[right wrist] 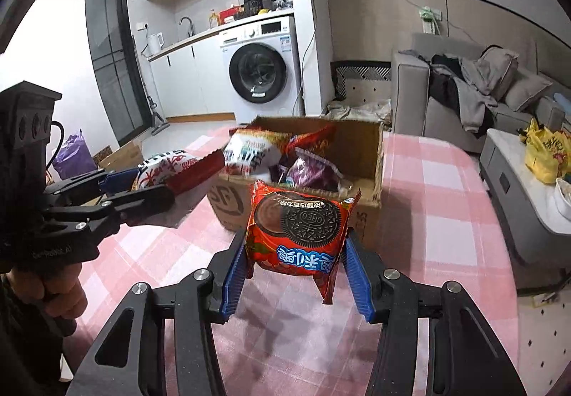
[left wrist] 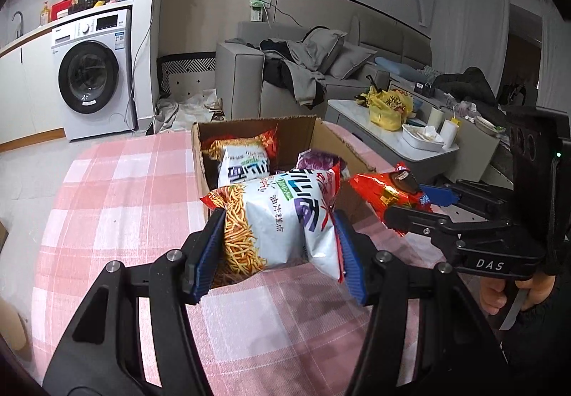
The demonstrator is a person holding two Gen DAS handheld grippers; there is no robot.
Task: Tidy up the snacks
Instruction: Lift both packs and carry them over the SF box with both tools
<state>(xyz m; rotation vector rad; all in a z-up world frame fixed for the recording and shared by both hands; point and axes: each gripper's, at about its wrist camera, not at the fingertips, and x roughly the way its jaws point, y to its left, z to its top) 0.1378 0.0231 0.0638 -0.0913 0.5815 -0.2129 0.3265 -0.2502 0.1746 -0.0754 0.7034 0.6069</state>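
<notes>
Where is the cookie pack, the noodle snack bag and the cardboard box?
cookie pack [right wrist: 298,233]: right wrist view, on the printed cookie.
noodle snack bag [left wrist: 278,221]: left wrist view, on its white front.
cardboard box [right wrist: 360,142]: right wrist view, on its inner back wall.

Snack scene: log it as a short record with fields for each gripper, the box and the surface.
left gripper: shut on white snack bag, held above the table
right gripper: shut on red Oreo pack
cardboard box: open, several snack bags inside
surface: pink checked tablecloth
</notes>
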